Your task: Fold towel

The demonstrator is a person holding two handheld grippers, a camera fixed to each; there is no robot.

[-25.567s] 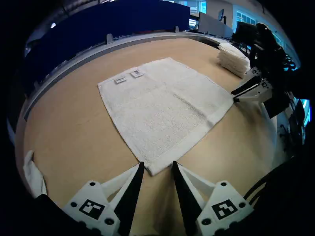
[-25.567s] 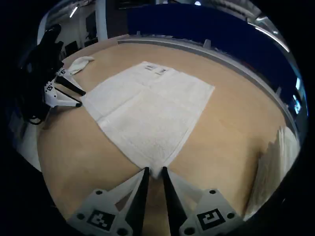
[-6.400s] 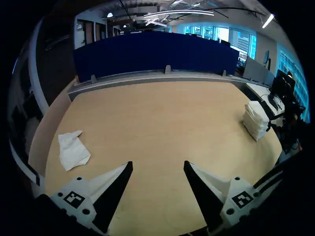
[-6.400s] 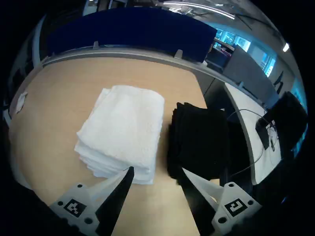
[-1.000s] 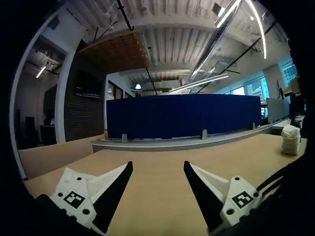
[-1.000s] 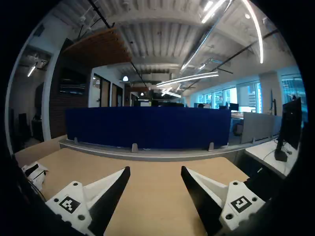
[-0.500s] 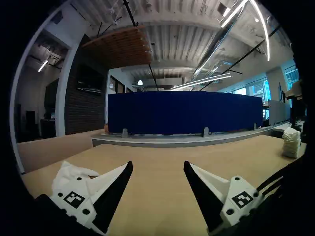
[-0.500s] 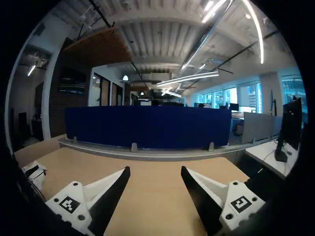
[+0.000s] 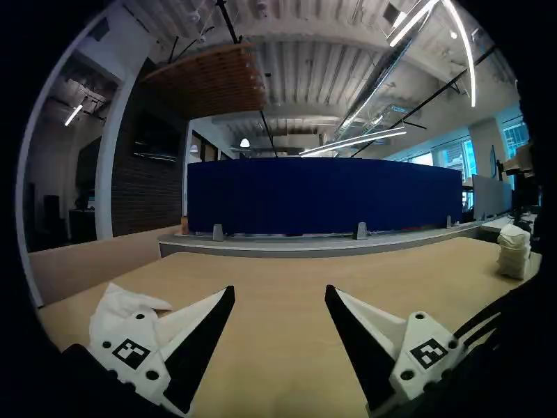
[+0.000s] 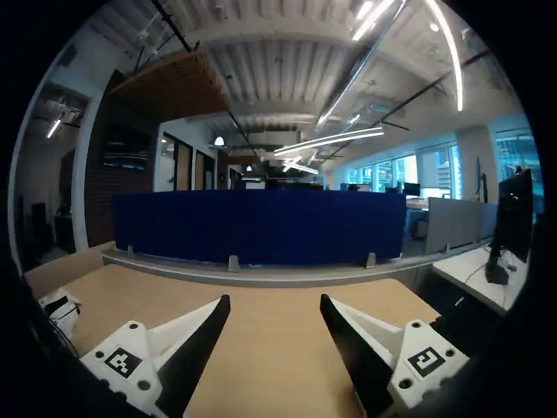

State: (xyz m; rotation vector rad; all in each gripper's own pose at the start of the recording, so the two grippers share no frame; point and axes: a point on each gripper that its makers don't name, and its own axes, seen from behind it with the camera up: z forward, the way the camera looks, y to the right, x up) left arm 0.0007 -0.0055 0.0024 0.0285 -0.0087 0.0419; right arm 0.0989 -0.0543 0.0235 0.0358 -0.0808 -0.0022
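Note:
A crumpled white towel [image 9: 127, 307] lies on the wooden table [image 9: 292, 279] at the lower left of the left gripper view, partly behind the left finger. A stack of folded white towels [image 9: 514, 251] stands at the far right edge of the table. My left gripper [image 9: 278, 296] is open, low over the table, with nothing between its fingers. In the right gripper view my right gripper [image 10: 274, 303] is also open and empty above the bare tabletop [image 10: 278, 313]. At the left edge of that view I see part of the other gripper [image 10: 59, 306].
A blue partition [image 9: 320, 195] with a grey rail runs along the table's far edge; it is the same blue partition [image 10: 264, 226] in the right gripper view. A white desk with a dark monitor [image 10: 512, 223] stands to the right.
Both views have barely shifted in the last second; the crumpled towel has come a little more into the left gripper view. Both grippers have stayed open.

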